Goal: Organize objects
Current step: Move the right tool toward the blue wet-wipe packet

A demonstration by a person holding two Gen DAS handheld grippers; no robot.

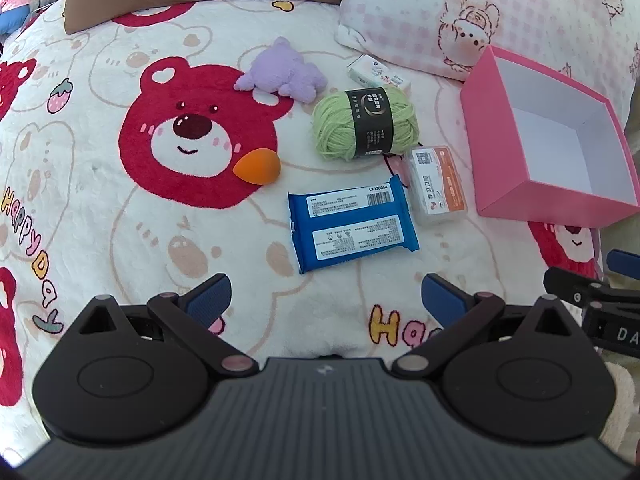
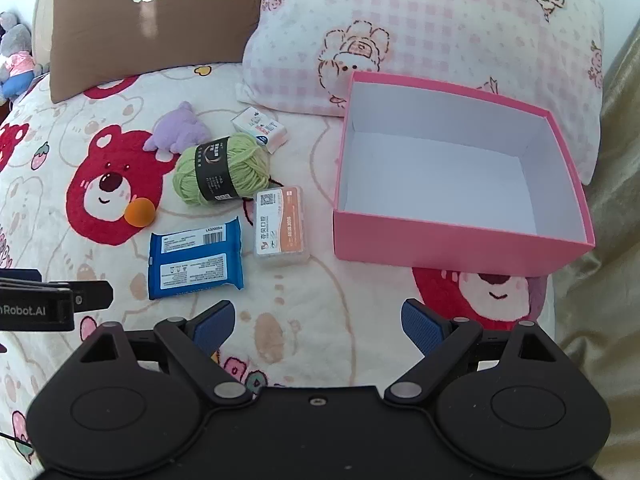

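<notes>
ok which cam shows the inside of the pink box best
The right wrist view: the pink box sits nearly centred, showing its whole bare white floor and all four walls. The left wrist view pushes it to the right edge, skewed, its near wall hiding part of the floor.

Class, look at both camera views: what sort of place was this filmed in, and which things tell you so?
Most likely a bedroom, on a bed. The items lie on a fleecy bear-print blanket, with a pink checked pillow and a brown cushion behind them.

Right tool (image 2: 316, 322) spread, holding nothing; pink box (image 2: 460, 246) empty; yarn (image 2: 240, 160) beside.
</notes>
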